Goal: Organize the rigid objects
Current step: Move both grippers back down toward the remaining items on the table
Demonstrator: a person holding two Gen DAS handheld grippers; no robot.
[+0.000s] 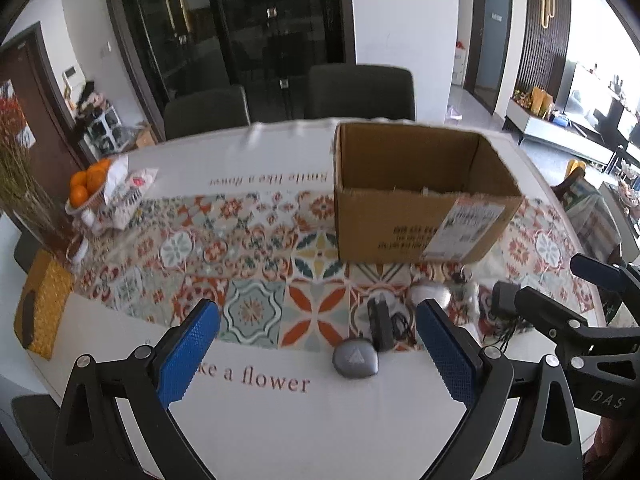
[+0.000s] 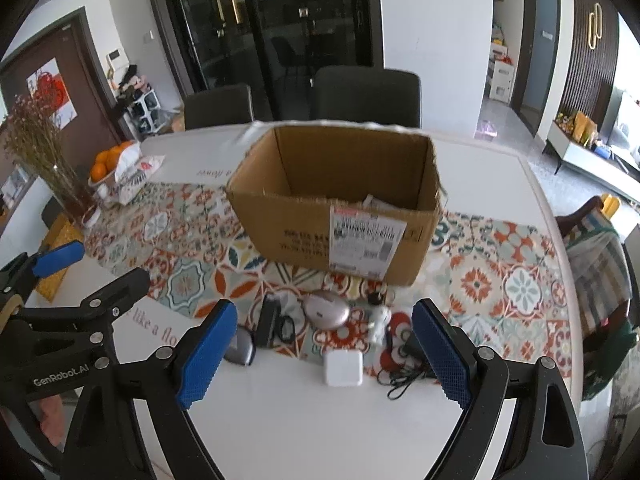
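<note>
Both tools stand wide apart at the jaws and grip nothing. Left tool (image 1: 318, 338), black frame with blue textured pads, hangs above the near edge of the white worktop (image 1: 280, 420); between its pads, on the surface below, lie a grey rounded pebble-shaped case (image 1: 355, 359) and, just behind it and touching or nearly so, a black oblong block (image 1: 380, 322) with a coil of black cord. Right tool (image 2: 324, 346), of the same build, hangs above a white square flat charger-like block (image 2: 343, 368). To that block's left lie the black oblong block (image 2: 267, 320) and the grey case (image 2: 240, 350), the latter partly hidden by the left pad. Behind it rest a pinkish-silver oval case (image 2: 326, 309) and a small white figurine (image 2: 378, 322); to its right, a black adapter with tangled black cable (image 2: 406, 372), partly behind the right pad. All these small things lie near one another, on or at the edge of a tile-patterned table runner in orange, teal and cream (image 2: 500, 280). Farther back on the runner stands an open brown cardboard box (image 2: 340, 208) with a white shipping label on its near wall; some pale contents show inside, too unclear to name. At far left are a bowl of oranges (image 2: 106, 166) and a glass vase of dried stems (image 2: 48, 152). Two dark chairs (image 2: 366, 96) stand beyond the worktop.
</note>
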